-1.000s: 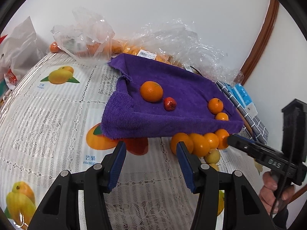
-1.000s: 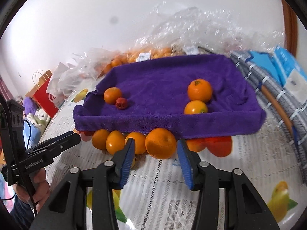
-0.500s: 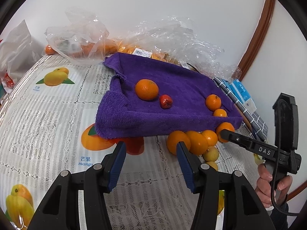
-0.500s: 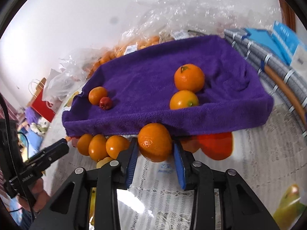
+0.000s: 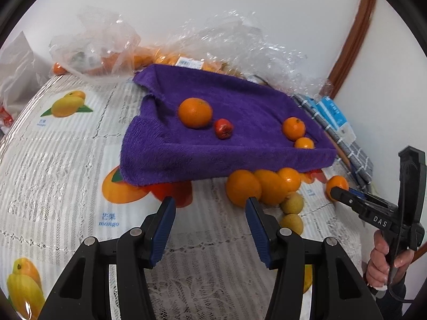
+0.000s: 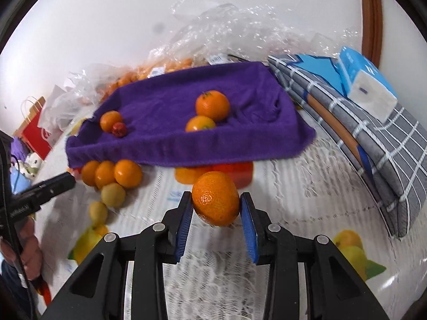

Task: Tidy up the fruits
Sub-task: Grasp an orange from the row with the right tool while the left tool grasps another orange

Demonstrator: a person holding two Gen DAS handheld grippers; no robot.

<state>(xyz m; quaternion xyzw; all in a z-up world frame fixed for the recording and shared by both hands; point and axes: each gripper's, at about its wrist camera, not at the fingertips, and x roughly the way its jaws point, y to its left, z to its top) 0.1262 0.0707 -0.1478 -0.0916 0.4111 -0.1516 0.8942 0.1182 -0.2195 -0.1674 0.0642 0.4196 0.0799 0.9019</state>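
The right tool (image 6: 216, 209) has just pinched an orange (image 6: 215, 198) off the counter (image 6: 293, 186); the towel (image 6: 186, 144) comes next. The left tool (image 5: 210, 213) hangs spread.

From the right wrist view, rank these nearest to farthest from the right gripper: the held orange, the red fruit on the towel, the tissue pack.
1. Held orange: between the right gripper fingers.
2. Red fruit: on the purple towel, left.
3. Tissue pack: far right, atop the checked cushion.
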